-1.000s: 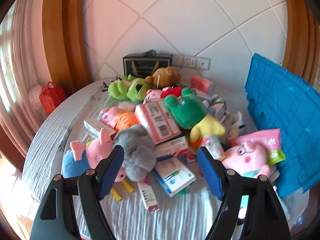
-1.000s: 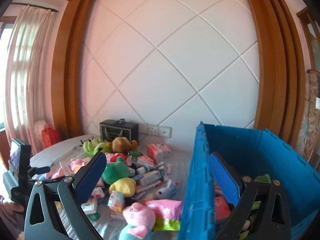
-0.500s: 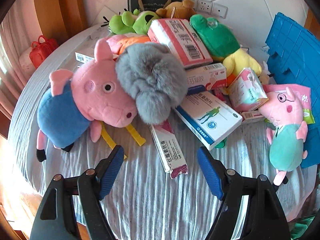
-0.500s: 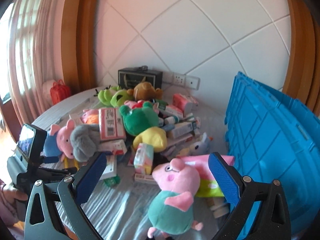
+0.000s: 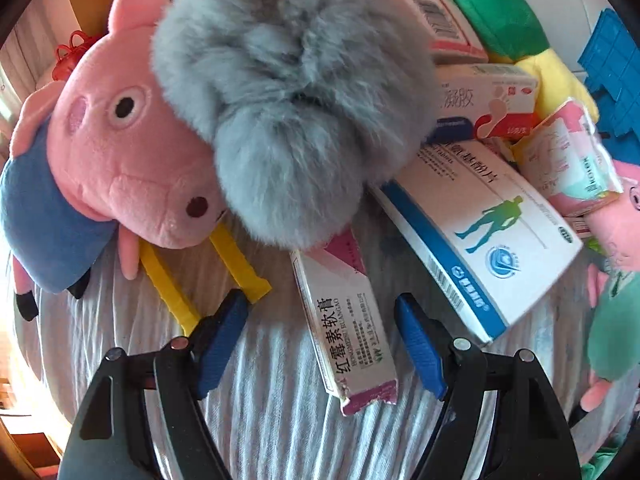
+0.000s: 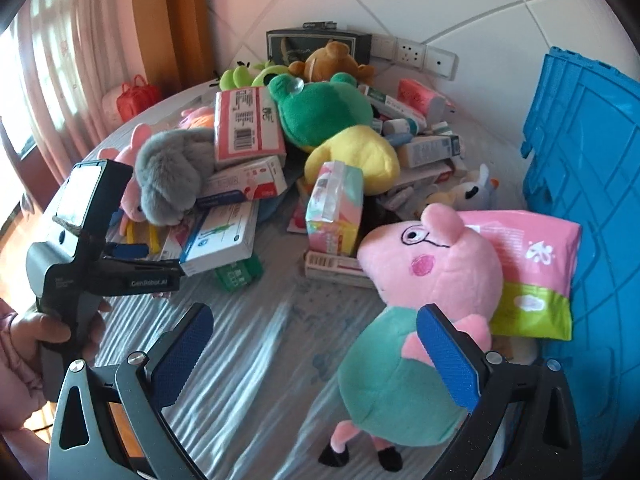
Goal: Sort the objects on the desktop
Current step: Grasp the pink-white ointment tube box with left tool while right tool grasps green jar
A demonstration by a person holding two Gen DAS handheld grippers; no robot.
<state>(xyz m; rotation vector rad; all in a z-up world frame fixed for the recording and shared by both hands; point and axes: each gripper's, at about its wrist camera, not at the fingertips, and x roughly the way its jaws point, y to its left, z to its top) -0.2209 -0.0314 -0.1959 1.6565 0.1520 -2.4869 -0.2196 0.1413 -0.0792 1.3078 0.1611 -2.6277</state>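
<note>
A pile of plush toys and medicine boxes lies on a round table with a striped grey cloth (image 5: 260, 400). My left gripper (image 5: 320, 320) is open, its blue pads on either side of a narrow pink-and-white medicine box (image 5: 344, 328). Just beyond it lie a grey fluffy toy (image 5: 288, 100), a pink pig plush in blue (image 5: 120, 152) and a blue-and-white box (image 5: 480, 248). My right gripper (image 6: 316, 344) is open and empty, close over a pink pig plush in green (image 6: 400, 376). The left gripper also shows in the right wrist view (image 6: 132, 256).
A blue plastic crate (image 6: 588, 184) stands at the table's right. A pink-and-green pack (image 6: 536, 276) leans against it. A green-and-yellow plush (image 6: 332, 120), a tissue pack (image 6: 336, 208), more boxes and a brown bear (image 6: 328, 60) fill the pile. A red bag (image 6: 134, 96) sits far left.
Both grippers have dropped toward the table. The left has come down around the narrow pink-and-white box. The right has come close over the pig in green. Both stay open.
</note>
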